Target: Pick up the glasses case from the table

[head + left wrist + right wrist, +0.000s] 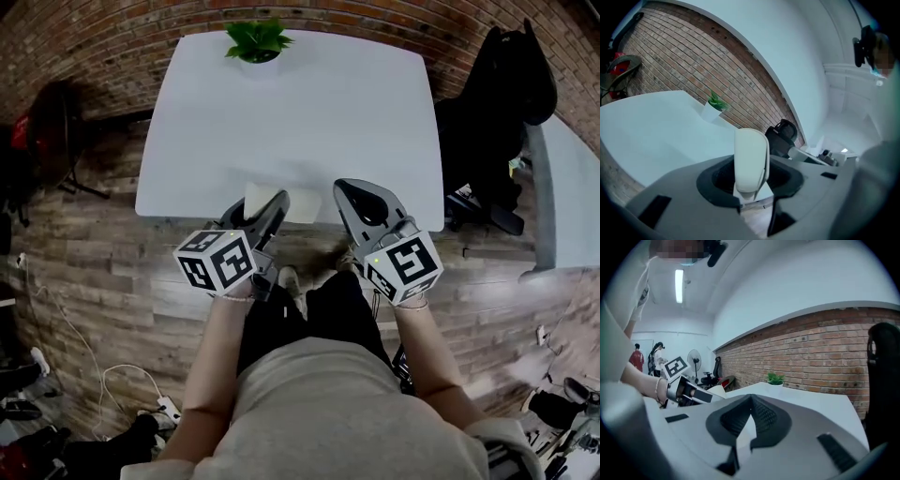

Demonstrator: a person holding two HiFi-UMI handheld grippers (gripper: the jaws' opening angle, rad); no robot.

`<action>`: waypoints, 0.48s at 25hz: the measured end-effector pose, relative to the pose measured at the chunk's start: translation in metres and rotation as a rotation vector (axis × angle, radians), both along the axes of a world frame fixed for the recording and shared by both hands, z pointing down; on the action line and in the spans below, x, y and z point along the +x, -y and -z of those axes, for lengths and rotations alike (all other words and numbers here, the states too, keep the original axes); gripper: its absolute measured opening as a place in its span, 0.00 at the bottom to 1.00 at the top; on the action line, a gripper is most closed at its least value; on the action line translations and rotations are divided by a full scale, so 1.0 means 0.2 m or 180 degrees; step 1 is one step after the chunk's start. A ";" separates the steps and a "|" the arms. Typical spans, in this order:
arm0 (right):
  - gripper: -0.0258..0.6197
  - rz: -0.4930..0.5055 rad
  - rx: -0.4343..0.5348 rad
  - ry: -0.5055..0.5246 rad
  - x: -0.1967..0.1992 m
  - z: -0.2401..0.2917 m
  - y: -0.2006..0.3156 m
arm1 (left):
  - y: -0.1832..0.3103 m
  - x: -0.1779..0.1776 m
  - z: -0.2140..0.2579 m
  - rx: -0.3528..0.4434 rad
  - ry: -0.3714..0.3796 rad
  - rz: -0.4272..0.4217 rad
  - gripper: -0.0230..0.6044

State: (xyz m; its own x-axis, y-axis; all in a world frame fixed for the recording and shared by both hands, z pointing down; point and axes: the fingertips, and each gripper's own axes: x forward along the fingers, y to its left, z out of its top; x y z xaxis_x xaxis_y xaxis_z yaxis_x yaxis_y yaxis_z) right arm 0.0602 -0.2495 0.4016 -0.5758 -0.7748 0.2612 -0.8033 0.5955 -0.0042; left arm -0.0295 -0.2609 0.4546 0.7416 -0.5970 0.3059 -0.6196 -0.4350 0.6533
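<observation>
White table [309, 122] on wood-plank floor [94, 272]; small potted plant [256, 42] stands at table's far edge

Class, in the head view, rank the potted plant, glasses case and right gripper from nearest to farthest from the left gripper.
1. The glasses case, gripped in the left gripper.
2. The right gripper, alongside to its right.
3. The potted plant, at the table's far edge.
</observation>
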 end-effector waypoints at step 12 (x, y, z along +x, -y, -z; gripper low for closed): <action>0.04 -0.0494 0.0037 0.0661 0.12 0.22 -0.09 | -0.03 0.09 0.37 0.0663 -0.0087 -0.0105 0.29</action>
State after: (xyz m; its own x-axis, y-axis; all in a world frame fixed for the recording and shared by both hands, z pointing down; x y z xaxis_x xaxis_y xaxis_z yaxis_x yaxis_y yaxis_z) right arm 0.0851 -0.2323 0.3582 -0.4901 -0.8603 0.1403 -0.8677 0.4661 -0.1726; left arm -0.0113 -0.2558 0.3807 0.7680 -0.6206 0.1579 -0.5862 -0.5821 0.5635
